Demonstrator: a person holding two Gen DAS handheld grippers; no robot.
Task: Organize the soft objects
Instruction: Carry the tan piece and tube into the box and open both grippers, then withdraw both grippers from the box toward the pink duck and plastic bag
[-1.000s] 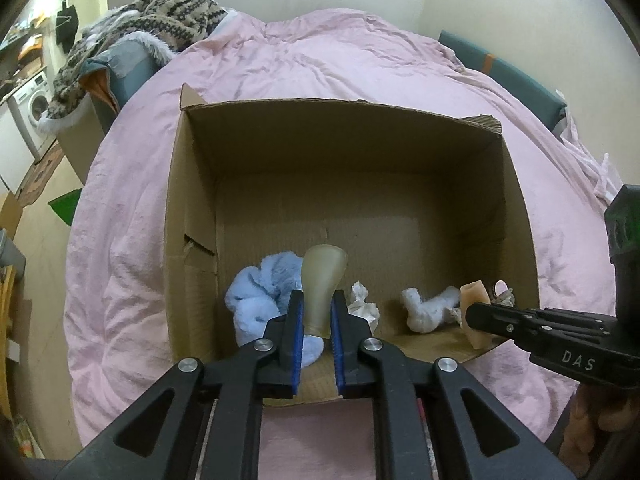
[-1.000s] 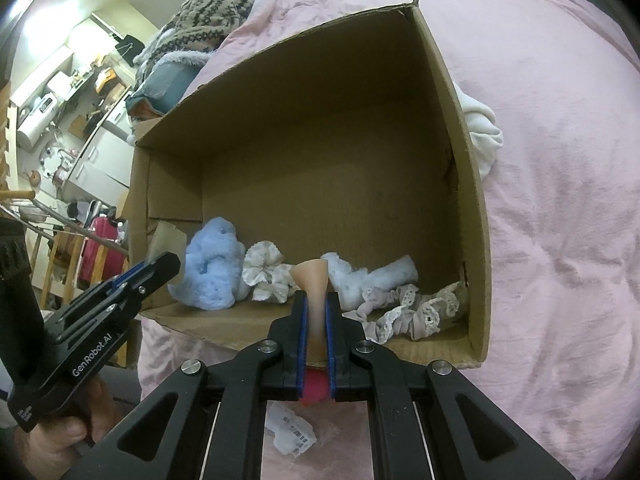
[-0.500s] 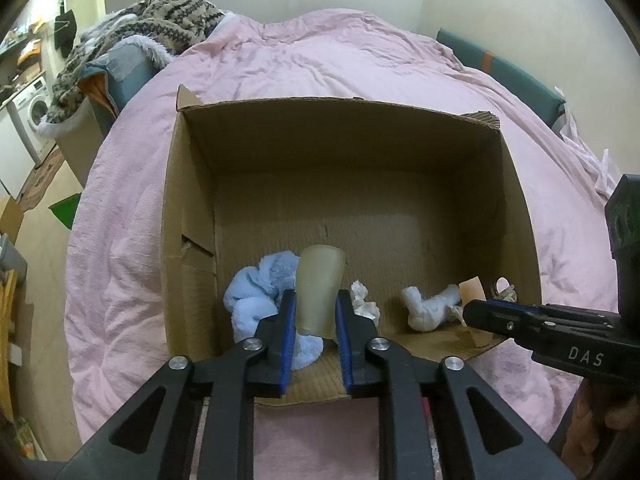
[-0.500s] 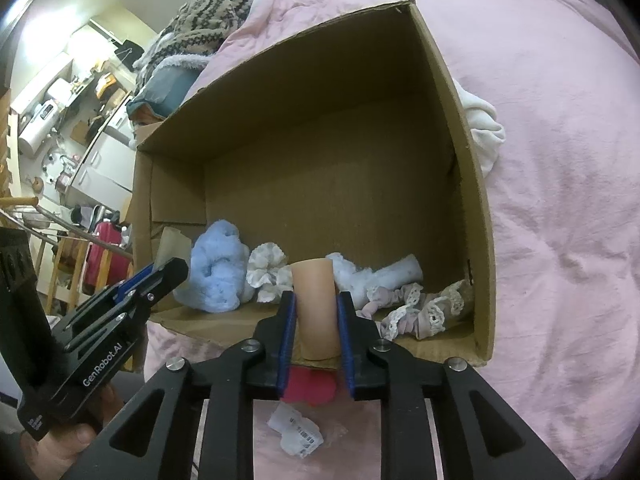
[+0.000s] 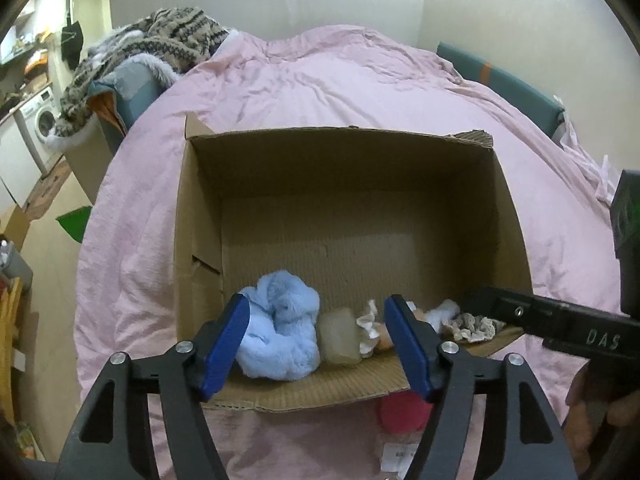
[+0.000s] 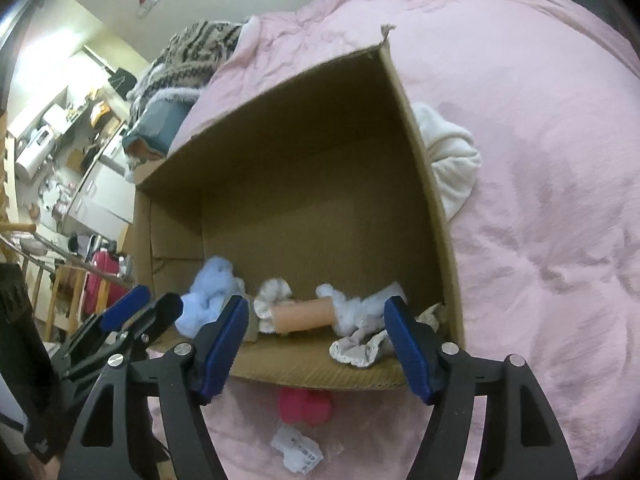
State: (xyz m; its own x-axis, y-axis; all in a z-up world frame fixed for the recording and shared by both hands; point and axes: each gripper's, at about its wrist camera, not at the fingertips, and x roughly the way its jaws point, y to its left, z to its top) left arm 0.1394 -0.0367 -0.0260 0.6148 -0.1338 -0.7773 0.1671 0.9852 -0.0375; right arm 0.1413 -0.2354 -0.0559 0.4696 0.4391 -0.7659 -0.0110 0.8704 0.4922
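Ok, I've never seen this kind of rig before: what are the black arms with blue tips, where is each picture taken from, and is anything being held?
They are hand-held two-finger grippers, one in each of a person's hands, each with a fisheye camera looking along its fingers. One picture looks from the left gripper, the other from the right gripper. Each also catches the other gripper at its edge.

A cardboard box sits on a pink duvet. In it lie a blue fluffy piece, a greyish roll, a peach roll and lacy cloths. A red soft item and a white cloth lie outside.

Nothing is held: both grippers' jaws have just been opening, and the rolls lie loose in the box.
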